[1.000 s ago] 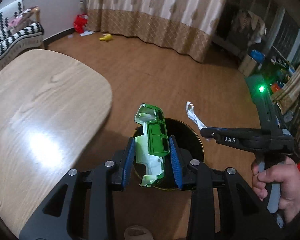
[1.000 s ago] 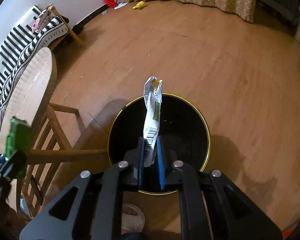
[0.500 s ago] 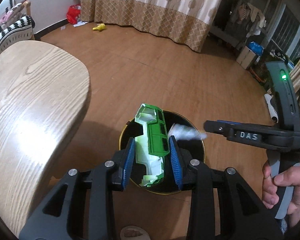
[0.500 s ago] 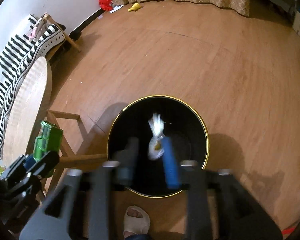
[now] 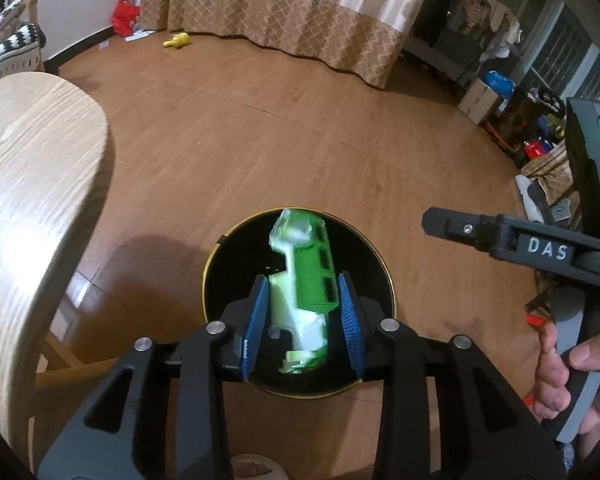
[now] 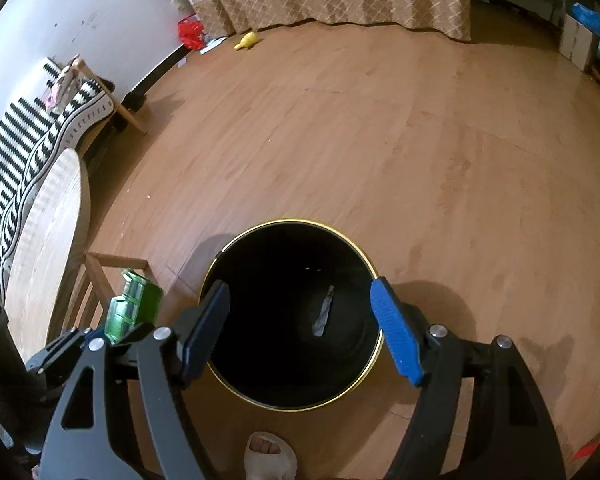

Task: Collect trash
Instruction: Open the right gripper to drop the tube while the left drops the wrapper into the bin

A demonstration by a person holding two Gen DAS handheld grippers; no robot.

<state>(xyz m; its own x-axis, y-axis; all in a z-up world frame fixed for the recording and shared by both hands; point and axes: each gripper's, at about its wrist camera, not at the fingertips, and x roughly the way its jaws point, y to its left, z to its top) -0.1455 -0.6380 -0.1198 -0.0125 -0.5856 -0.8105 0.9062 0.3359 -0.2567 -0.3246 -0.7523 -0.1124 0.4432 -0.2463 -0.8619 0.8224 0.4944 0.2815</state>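
Green carton over the bin, wrapper already inside

Crushed green-and-white carton sits between the left tongs, lower centre of frame, above the black gold-rimmed bin; jaws opening, gaps showing at both pads; right tongs spread wide with nothing between them, above the bin mouth; grey wrapper lies on the bin floor; wooden bench at left.
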